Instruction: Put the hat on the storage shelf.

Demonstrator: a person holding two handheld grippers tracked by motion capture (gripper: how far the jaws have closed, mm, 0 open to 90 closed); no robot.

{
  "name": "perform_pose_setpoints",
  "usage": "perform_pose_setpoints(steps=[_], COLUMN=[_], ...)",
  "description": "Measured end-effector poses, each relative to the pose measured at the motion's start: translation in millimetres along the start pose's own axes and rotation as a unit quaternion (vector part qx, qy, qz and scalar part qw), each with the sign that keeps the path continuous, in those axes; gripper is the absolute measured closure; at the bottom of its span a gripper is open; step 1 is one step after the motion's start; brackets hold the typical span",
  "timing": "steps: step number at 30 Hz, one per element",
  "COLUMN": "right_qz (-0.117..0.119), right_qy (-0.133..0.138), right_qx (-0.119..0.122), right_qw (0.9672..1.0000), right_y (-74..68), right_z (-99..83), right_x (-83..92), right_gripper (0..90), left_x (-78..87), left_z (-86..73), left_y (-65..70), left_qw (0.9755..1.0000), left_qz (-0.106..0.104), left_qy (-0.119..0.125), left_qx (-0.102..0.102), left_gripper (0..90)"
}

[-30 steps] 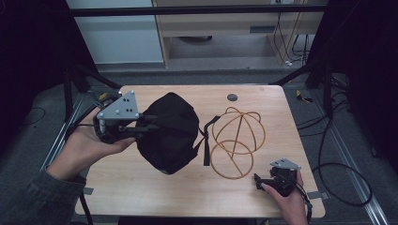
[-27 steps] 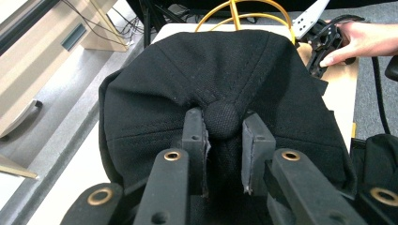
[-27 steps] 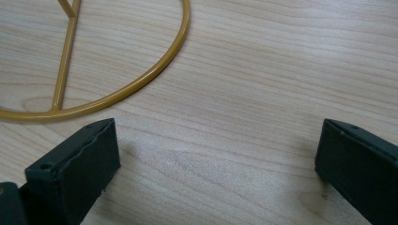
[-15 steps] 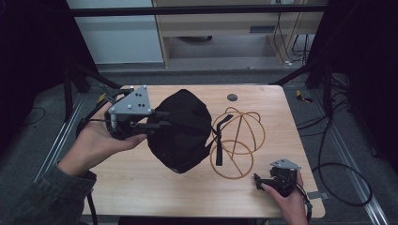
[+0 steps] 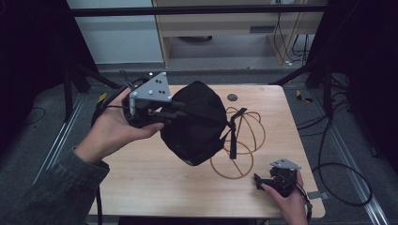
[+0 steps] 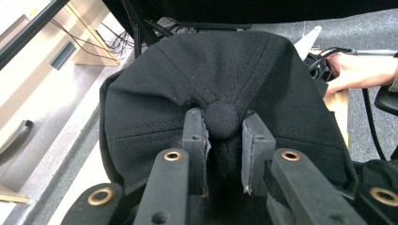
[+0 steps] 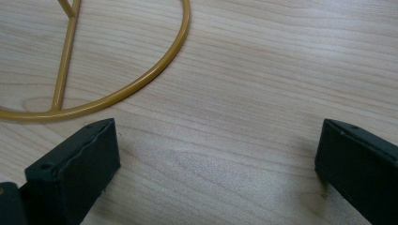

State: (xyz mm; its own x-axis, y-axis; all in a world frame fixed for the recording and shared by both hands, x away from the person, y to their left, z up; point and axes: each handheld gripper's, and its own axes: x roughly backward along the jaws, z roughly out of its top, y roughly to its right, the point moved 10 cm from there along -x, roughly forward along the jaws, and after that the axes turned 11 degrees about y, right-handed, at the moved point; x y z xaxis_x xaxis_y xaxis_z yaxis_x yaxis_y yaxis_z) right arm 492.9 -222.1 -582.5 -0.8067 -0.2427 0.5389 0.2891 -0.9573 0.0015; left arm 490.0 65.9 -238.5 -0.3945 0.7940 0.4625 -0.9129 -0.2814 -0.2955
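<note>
- The left gripper [image 5: 165,111] is being held up over the left half of the table [image 5: 141,187] by the left hand [image 5: 115,131], its grey plate facing up.
- In the left gripper view, its jaws are pinching the crown of a black cap [image 6: 220,79], with the top button [image 6: 221,119] sitting right between them and the cloth bunching there.
- The cap [image 5: 195,124] is hanging in the air off the jaws, clear of the wood, with its strap [image 5: 233,133] dangling beside the frame.
- A gold wire frame [image 5: 239,140], made of round hoops, is standing on the table just right of the cap, partly behind it.
- The right gripper [image 5: 263,180] is resting low near the table's front right corner, gripped by the right hand [image 5: 288,201].
- In the right gripper view, its jaws are standing wide apart with bare wood [image 7: 244,93] between them, holding nothing; the frame's ring [image 7: 141,79] is curving just ahead of the left jaw.
- A small dark disc [image 5: 232,97] is lying near the table's far edge.
</note>
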Motion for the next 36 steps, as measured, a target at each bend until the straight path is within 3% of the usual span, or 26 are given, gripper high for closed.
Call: perform_pose_setpoints(steps=[16, 27, 36], right_qz=[0.001, 0.001, 0.001], right_qy=[0.001, 0.001, 0.001], right_qx=[-0.001, -0.001, -0.001], right_qw=[1.0000, 1.0000, 1.0000], right_y=[-0.4, -0.3, -0.3], right_z=[0.0, 0.1, 0.0], right_x=[-0.2, -0.2, -0.2], right_gripper=[0.4, 0.4, 0.4], left_x=[-29.8, -55.6, -81.5], left_z=[26.8, 43.5, 46.3], left_y=[-12.3, -18.8, -20.9], left_qw=[1.0000, 0.9991, 0.9991], left_qz=[0.002, 0.000, -0.016], left_qy=[-0.006, -0.036, -0.041], left_qx=[-0.007, -0.022, -0.003], left_gripper=[74.6, 74.6, 74.6])
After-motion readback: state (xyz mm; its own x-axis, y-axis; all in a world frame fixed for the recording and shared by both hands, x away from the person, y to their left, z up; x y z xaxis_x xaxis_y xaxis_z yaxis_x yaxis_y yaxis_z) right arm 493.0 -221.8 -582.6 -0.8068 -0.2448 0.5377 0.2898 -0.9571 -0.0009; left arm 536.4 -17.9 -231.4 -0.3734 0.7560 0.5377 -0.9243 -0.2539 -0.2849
